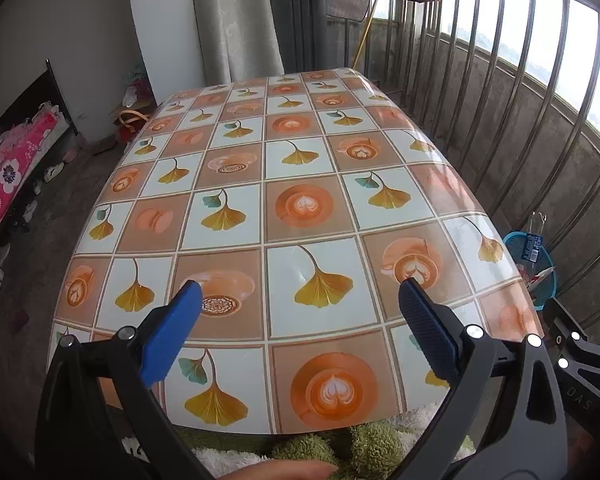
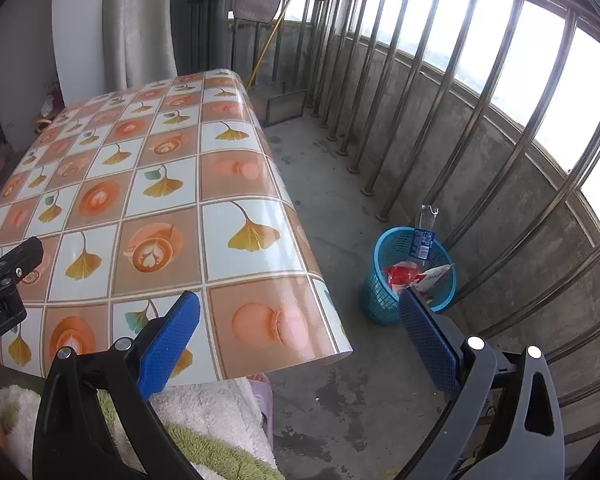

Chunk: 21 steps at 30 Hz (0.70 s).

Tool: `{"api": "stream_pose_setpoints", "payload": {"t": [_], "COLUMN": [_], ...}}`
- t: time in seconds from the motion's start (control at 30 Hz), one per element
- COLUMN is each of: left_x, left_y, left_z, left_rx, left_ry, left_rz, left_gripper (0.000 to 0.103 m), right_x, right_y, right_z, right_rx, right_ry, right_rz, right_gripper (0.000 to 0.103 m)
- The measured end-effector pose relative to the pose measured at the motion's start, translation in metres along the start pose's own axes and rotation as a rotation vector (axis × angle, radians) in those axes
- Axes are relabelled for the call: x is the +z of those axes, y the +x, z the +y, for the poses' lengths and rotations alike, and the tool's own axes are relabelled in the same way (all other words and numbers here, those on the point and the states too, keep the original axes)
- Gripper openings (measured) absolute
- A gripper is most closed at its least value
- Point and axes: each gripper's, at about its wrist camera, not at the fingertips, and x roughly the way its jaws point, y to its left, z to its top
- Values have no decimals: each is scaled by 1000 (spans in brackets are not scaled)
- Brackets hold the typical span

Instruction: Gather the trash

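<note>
Both sets of tongs stood wide and empty. The left tongs [image 1: 300, 300] hung over the near end of the tabletop [image 1: 300, 168], and the right tongs [image 2: 300, 312] were beside it, over its right corner, looking down toward the blue basket [image 2: 384, 308].

The basket was the landmark. It stood on the concrete floor [image 2: 340, 392] to the right of the tabletop, close to the railing [image 2: 452, 128]. In it lay a red wrapper [image 2: 402, 274] and a white wrapper [image 2: 436, 271], and a clear bottle [image 2: 425, 236] with a blue label stuck up past the rim on the railing side. Left of the basket, the patterned cloth on the tabletop showed no loose rubbish that I could find, so the collecting looked done or nearly so.

The risks, as I judged them, all sat around that basket. The bottle stood tall and leaned on the rim; a knock from the right tongs, or another piece dropped in on that side, could have tipped it out or toppled the light basket. The wrappers lay high and could have slid over the edge. Anything small could also have hidden on the floor under the tabletop, where neither view reached. The two tongs were near each other at the corner and might have clashed if both had swung toward the basket.
</note>
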Motion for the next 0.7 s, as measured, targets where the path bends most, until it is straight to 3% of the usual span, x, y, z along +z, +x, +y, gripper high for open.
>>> {"api": "stream_pose_setpoints", "payload": {"t": [0.7], "left_x": [-2], "left_y": [3], "left_z": [5], "left_rx": [11], "left_ry": [-3], "left_rz": [10], "left_gripper": [94], "right_x": [-2], "right_y": [1], "right_z": [5], "right_rx": [12], "right_ry": [-6], "right_rz": [17], "right_gripper": [97]}}
